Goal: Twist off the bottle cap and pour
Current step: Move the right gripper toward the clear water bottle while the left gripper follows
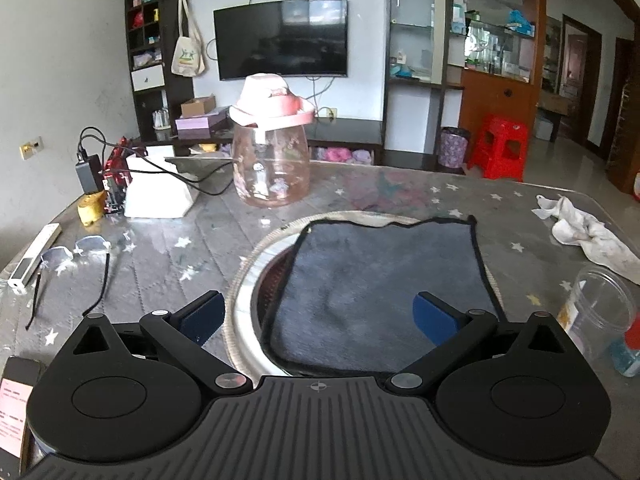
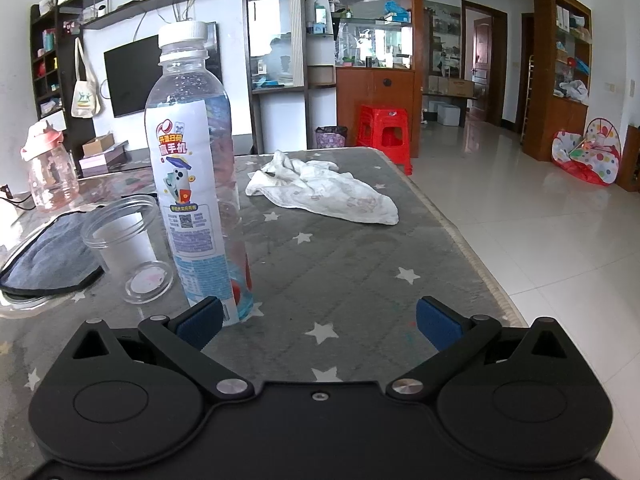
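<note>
Beside bottle (image 2: 196,176): jar (image 2: 128,244), perhaps empty.

cap (image 2: 189,33) white | tablecloth (image 2: 340,272) grey, white stars | stool (image 2: 385,130) red

A home living room: a wall-mounted television (image 1: 281,38), cluttered display shelves (image 2: 370,20), a red plastic stool (image 2: 385,130), a child's polka-dot play tent (image 2: 586,152) on tiled floor, and a star-patterned table (image 2: 340,248).
</note>
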The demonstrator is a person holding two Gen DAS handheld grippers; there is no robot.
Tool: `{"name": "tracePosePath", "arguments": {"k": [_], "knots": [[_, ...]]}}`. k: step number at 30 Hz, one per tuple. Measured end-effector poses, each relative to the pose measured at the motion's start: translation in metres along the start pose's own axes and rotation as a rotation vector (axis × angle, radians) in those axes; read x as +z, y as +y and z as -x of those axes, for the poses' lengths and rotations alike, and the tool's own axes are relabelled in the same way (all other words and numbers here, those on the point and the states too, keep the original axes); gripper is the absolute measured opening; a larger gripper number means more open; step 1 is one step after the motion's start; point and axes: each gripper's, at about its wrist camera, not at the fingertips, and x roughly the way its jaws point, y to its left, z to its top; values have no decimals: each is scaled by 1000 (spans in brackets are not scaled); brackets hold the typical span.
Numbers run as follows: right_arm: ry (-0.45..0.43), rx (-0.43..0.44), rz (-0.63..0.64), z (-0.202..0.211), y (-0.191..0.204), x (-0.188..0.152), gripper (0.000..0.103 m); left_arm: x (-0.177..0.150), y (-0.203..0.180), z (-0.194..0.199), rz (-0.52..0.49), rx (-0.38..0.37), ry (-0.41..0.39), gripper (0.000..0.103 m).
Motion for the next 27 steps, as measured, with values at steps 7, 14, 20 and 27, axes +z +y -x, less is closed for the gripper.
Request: {"name": "tracePosePath", "arguments": {"k": [7, 14, 20, 27], "knots": [[7, 12, 1, 1, 6, 4, 103, -8, -20, 1, -5, -45, 25, 101], [13, 22, 4, 0, 14, 3, 103, -12, -34, -1, 0, -72, 55, 101], [18, 27, 20, -2, 25, 6, 103, -19, -50, 3, -18, -87, 69, 101], [20, 42, 23, -2, 29, 5, 103, -27, -68, 7, -40, -105, 84, 101]]}}
